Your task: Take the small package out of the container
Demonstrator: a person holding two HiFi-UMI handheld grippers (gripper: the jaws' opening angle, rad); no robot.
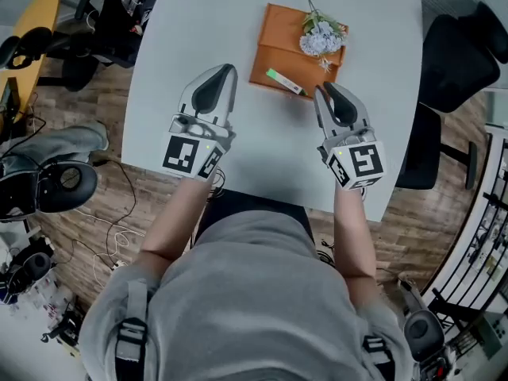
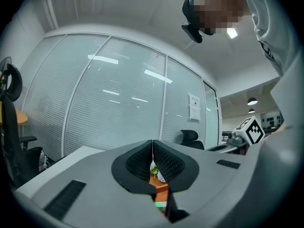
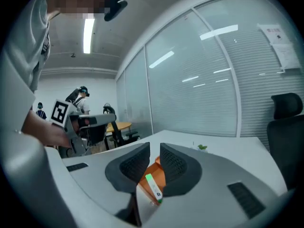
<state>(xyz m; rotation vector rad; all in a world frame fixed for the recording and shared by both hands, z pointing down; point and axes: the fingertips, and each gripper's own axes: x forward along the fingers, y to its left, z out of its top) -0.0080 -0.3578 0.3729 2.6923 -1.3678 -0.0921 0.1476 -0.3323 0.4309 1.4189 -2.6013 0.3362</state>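
Observation:
A flat orange container (image 1: 278, 42) lies on the white table (image 1: 198, 22) with a sprig of pale flowers (image 1: 321, 36) on top. A small white and green package (image 1: 284, 82) rests at the container's near edge. My left gripper (image 1: 228, 68) is shut and empty, a little to the left of the container. My right gripper (image 1: 321, 88) is shut with nothing held, its tip just right of the package. In the left gripper view the left gripper (image 2: 152, 144) frames the container (image 2: 159, 186) and package (image 2: 160, 204). In the right gripper view the package (image 3: 153, 186) shows below the right gripper (image 3: 154, 148).
A black office chair (image 1: 456, 54) stands at the table's right side. More chairs (image 1: 87, 22) and a yellow table are at the left. Cables and gear lie on the wooden floor (image 1: 79, 236). Glass walls stand beyond the table.

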